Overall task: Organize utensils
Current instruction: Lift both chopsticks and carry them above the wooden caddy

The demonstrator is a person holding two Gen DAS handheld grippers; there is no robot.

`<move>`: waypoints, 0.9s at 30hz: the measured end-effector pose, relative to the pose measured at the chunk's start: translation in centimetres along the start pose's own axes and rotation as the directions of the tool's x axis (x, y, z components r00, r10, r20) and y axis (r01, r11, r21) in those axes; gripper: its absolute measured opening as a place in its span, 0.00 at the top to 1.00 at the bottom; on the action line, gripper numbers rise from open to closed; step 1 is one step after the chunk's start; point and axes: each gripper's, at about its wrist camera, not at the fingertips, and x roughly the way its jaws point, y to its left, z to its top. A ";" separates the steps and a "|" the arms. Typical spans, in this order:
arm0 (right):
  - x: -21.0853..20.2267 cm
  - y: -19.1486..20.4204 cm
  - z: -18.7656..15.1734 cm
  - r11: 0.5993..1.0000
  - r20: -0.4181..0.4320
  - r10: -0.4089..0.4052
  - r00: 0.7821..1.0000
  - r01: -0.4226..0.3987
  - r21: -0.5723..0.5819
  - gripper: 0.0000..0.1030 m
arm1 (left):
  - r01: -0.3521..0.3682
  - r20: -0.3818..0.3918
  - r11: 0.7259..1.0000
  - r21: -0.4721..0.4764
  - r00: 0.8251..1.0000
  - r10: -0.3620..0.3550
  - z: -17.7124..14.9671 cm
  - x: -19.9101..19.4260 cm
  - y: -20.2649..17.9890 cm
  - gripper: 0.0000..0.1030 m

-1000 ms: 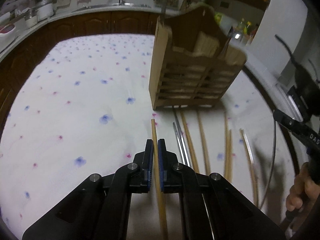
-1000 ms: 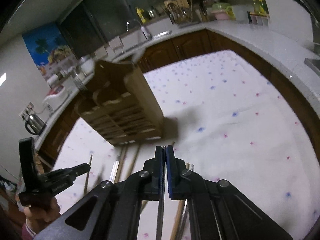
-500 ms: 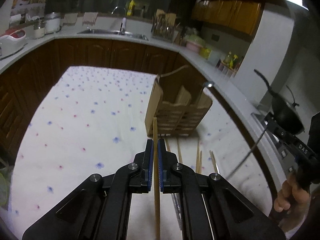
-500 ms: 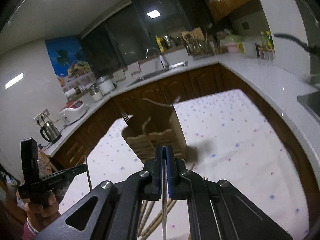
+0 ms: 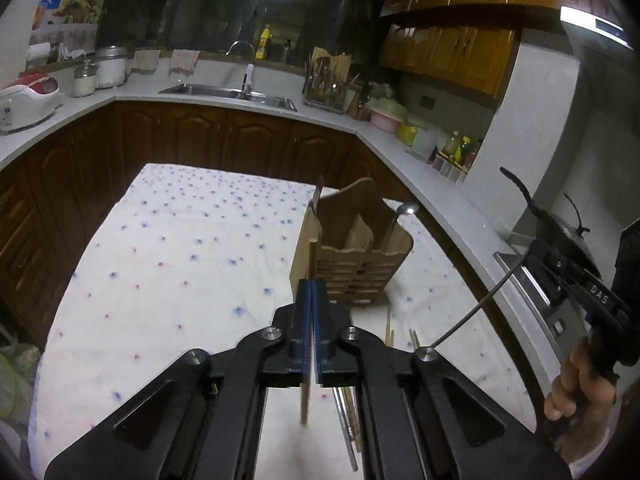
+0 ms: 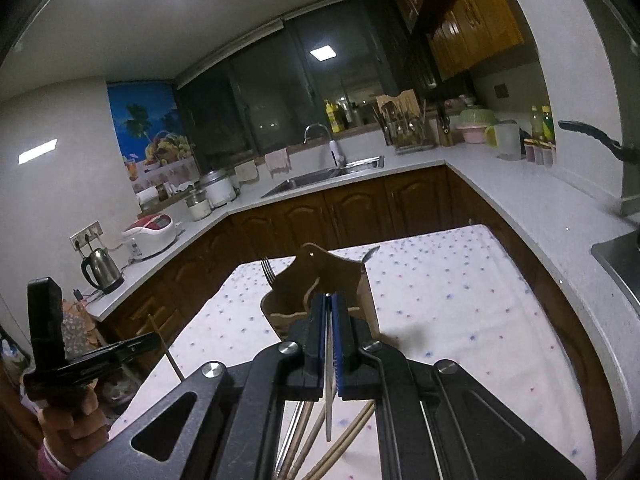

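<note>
The desk, spread with a white flower-dotted cloth, is carrying everything, and the wooden utensil holder is standing upright on it as the landmark. A fork and a spoon are already standing in the holder's compartments. On the near side of the holder, loose chopsticks, wooden and metal, are lying flat on the cloth, waiting their turn.

The left gripper is hanging above the desk on the near side of the holder, its jaws pinching a wooden chopstick roughly upright, the top end reaching up in front of the holder's near left corner. The right gripper is also hovering on the near side of the holder, slightly above its rim, jaws pinching a metal chopstick at about its upper part, the lower end dangling free over the loose ones.

Both sticks are looking light, stiff and thin. The metal one is probably slippery and could be swivelling in a light pinch, so holding it near the middle is likely safer; the wooden one should be gripping better, though a grasp close to one end is leaving a long lever that may be knocking the holder's rim
</note>
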 end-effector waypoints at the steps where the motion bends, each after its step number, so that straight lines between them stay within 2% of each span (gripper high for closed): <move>1: 0.0 0.0 0.2 1.000 0.004 0.000 1.000 0.000 -0.002 0.97 | 0.001 0.008 1.000 -0.001 1.000 -0.001 0.3 -0.1 0.0 1.00; 10: 0.1 0.0 2.1 1.000 0.044 -0.002 0.999 0.003 -0.018 0.97 | -0.010 0.068 1.000 0.019 0.998 0.008 2.5 -0.5 -0.2 1.00; 12: 0.1 0.1 2.5 1.000 0.050 0.001 0.999 0.000 -0.022 0.97 | -0.021 0.060 1.000 0.003 0.998 0.021 2.6 -0.1 0.6 1.00; 15: 0.0 0.1 2.6 1.000 0.057 0.005 0.998 -0.004 -0.026 0.97 | -0.043 0.006 0.999 -0.032 0.999 0.043 2.4 1.7 2.1 0.99; 16: 0.1 0.1 2.6 1.000 0.058 0.008 0.998 -0.007 -0.024 0.97 | -0.056 -0.019 0.997 -0.054 0.998 0.055 2.2 2.6 2.8 0.98; 18: 0.1 0.0 2.5 1.000 0.056 0.014 0.998 -0.013 -0.018 0.97 | -0.075 -0.103 0.992 -0.104 0.993 0.064 1.6 5.5 4.8 0.76; 21: 0.0 -0.3 2.6 1.000 0.055 0.022 0.998 -0.022 -0.010 0.97 | -0.141 -0.198 0.982 -0.123 0.973 0.115 0.5 9.9 6.8 0.73; 25: 0.0 -0.2 2.6 0.999 0.055 0.033 0.998 -0.032 -0.012 0.97 | -0.241 -0.304 0.966 -0.090 0.931 0.203 -0.5 16.2 8.2 0.73; 27: 0.0 -0.1 2.6 0.999 0.053 0.038 0.998 -0.038 -0.012 0.97 | -0.261 -0.340 0.962 -0.077 0.914 0.220 -0.8 18.7 8.5 0.73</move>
